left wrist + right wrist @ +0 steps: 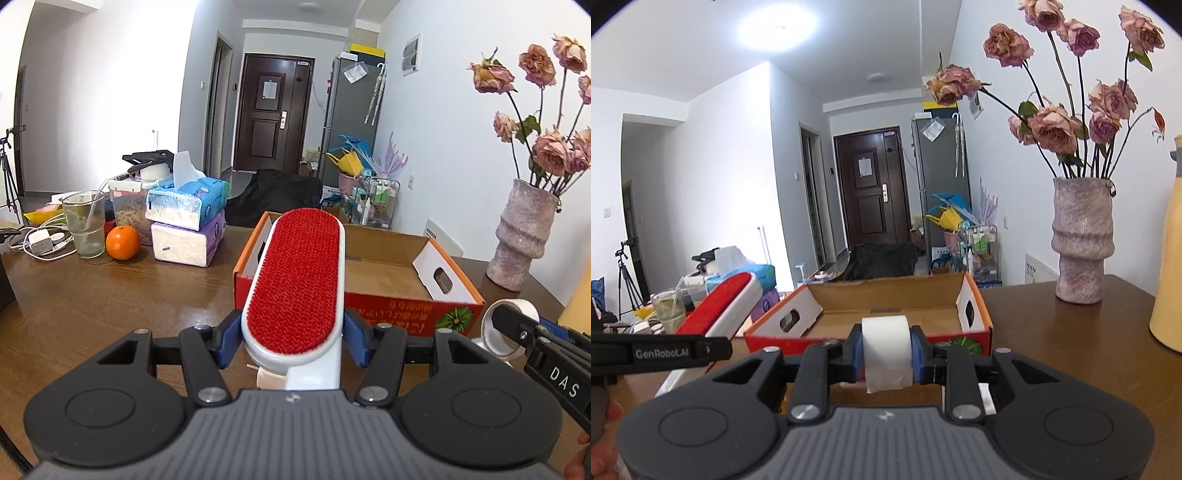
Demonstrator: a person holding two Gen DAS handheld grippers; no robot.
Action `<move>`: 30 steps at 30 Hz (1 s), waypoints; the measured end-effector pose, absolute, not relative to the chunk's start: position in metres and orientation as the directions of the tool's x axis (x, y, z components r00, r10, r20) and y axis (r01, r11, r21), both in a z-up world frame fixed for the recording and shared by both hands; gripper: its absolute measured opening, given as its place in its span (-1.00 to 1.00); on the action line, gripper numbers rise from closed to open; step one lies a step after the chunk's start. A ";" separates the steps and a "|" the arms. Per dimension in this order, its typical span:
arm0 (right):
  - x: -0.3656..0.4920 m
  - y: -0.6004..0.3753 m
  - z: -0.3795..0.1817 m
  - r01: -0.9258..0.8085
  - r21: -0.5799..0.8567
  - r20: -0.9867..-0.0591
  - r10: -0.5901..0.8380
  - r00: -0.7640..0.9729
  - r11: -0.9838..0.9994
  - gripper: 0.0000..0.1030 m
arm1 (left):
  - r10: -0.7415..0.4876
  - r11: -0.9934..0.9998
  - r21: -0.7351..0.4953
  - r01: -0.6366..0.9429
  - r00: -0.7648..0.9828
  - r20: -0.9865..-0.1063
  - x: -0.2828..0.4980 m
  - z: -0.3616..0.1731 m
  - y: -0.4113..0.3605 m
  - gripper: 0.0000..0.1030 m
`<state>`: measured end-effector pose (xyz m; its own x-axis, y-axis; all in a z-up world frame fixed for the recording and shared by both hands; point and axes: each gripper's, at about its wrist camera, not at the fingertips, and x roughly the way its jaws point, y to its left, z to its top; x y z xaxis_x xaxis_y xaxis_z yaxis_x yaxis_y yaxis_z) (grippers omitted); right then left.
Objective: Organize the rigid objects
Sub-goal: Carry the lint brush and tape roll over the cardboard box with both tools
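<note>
Right now the left gripper pinches a lint brush at the neck where its white handle meets the red pad, brush pointing at the cardboard box. Beside it, the right gripper is pressed onto a roll of white tape, pads on its flat sides, just short of the box's near wall. Both look light and stiff (the brush's smooth plastic could slip, so the neck seems a sound hold). A vase stands right of the box, well apart.
</note>
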<state>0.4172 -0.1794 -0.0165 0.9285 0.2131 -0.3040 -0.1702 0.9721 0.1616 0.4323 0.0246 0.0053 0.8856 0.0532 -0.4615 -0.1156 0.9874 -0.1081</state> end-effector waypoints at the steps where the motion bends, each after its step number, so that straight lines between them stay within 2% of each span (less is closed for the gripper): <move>1: 0.421 -0.179 -0.016 -0.170 0.157 -0.300 0.211 0.930 0.973 -0.53 | 0.059 0.987 -0.105 -0.121 0.885 -0.462 0.436 0.005 0.024 0.13; 30: 0.501 -0.166 -0.021 -0.168 0.112 -0.336 0.196 0.921 0.979 -0.53 | 0.062 0.976 -0.160 -0.150 0.888 -0.455 0.515 0.006 0.032 0.13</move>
<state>0.5006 -0.1656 -0.0209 0.9211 0.1964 -0.3360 -0.1679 0.9794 0.1120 0.5148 0.0320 0.0057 0.8881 0.0621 -0.4555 -0.1504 0.9756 -0.1601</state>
